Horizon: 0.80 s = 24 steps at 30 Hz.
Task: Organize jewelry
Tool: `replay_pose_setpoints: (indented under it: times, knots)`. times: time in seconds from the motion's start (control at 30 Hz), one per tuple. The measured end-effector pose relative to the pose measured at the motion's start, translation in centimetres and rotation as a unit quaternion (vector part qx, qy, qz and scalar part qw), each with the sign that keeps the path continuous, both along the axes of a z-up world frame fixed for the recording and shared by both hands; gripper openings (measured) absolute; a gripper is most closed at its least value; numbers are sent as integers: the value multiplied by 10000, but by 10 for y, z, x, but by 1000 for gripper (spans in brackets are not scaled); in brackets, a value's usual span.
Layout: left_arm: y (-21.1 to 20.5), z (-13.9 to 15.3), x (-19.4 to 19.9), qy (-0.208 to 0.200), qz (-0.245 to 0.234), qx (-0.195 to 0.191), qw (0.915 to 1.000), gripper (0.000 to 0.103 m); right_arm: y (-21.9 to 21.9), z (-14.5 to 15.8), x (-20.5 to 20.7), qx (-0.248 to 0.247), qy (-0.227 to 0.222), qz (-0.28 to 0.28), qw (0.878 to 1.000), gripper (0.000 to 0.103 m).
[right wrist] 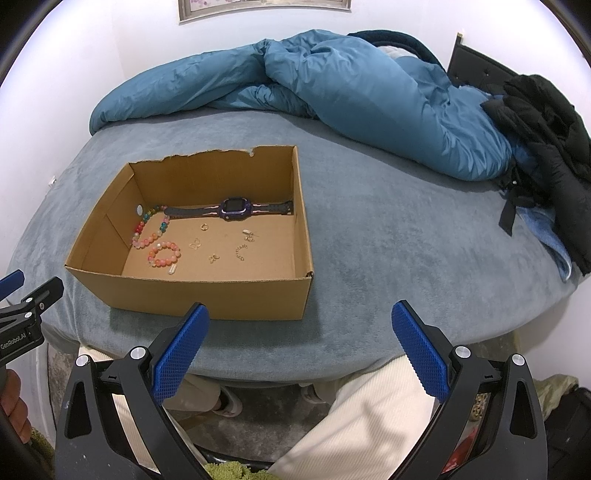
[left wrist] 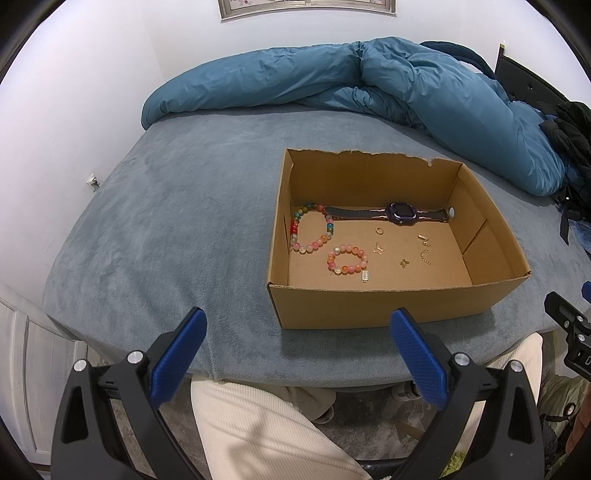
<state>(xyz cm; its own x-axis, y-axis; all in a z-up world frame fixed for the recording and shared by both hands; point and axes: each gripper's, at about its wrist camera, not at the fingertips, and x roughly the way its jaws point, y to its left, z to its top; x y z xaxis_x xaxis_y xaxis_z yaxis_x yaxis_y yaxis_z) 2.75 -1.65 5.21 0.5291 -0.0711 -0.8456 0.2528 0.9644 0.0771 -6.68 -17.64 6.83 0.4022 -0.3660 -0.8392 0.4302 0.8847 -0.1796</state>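
both grippers, left gripper [left wrist: 297, 354] and right gripper [right wrist: 299, 350], are wide open and empty. the small bead bracelet [left wrist: 347, 259], at 12 o'clock, looks light and slippery; pinch across its beads.

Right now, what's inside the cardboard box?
The cardboard box holds a purple watch, two beaded bracelets, a ring and small gold pieces. The near wall hides the front floor strip.

white walls with a framed picture [left wrist: 308, 6] up top — a grey-blue bed [left wrist: 177, 206], teal duvet [left wrist: 369, 85] bunched behind.
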Motion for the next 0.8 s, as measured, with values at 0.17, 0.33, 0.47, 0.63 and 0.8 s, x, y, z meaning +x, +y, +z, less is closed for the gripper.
replay_pose_setpoints:
  times: [0.17, 0.33, 0.47, 0.63, 0.8]
  knots:
    - [0, 0, 0, 1, 2, -6, 10000, 97, -1, 1, 0, 10, 3, 9, 10000, 95]
    - [0, 0, 0, -2, -1, -4, 10000, 97, -1, 2, 1, 16, -4, 16, 10000, 95]
    - [0, 0, 0, -2, 4, -5, 10000, 97, -1, 2, 0, 20, -7, 21, 10000, 95]
    - [1, 0, 0, -3, -5, -7, 10000, 97, -1, 2, 1, 20, -13, 26, 10000, 95]
    - [1, -1, 0, 2, -3, -5, 10000, 97, -1, 2, 0, 20, -10, 23, 10000, 95]
